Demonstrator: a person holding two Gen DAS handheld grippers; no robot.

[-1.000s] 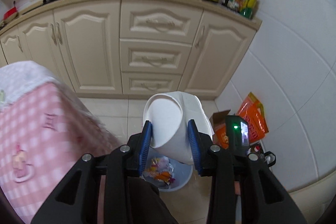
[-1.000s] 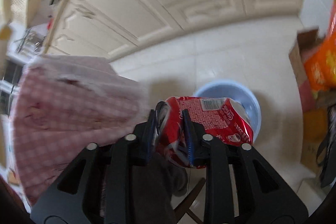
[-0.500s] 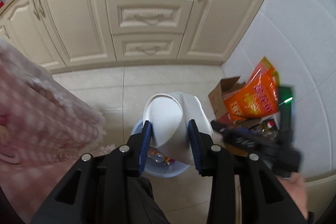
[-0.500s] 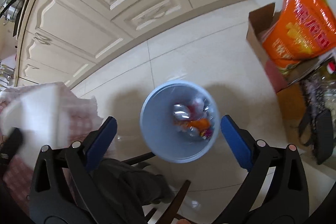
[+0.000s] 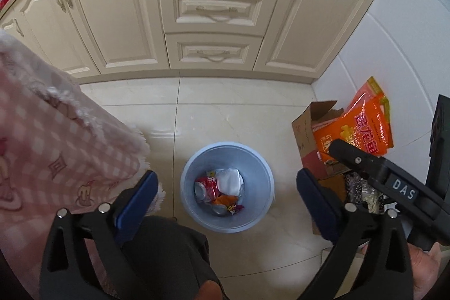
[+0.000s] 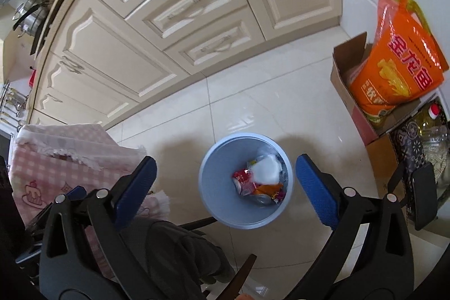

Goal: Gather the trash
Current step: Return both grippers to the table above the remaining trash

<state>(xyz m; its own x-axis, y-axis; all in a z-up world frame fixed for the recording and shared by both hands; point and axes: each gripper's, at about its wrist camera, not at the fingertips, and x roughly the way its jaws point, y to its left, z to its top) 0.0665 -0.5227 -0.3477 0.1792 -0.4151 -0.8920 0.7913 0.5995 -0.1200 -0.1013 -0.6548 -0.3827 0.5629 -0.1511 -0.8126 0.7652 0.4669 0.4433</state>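
A light blue trash bin (image 5: 197,204) stands on the tiled floor below both grippers; it also shows in the right wrist view (image 6: 216,204). Inside lie a white paper cup (image 5: 229,182), a crushed red can (image 5: 205,187) and colourful wrappers. The cup (image 6: 265,172) and the can (image 6: 243,179) show in the right wrist view too. My left gripper (image 5: 226,200) is wide open and empty above the bin. My right gripper (image 6: 225,194) is wide open and empty above the bin.
A table with a pink checked cloth (image 5: 50,153) is at the left. A cardboard box with an orange bag (image 5: 362,128) stands right by the white tiled wall. Cream kitchen cabinets (image 5: 208,10) lie ahead. A dark-trousered leg (image 5: 168,257) is under the grippers.
My right gripper opened and dropped the red can into the bin. Then my left gripper opened and dropped the white cup into it. Both views tilted down toward the bin.
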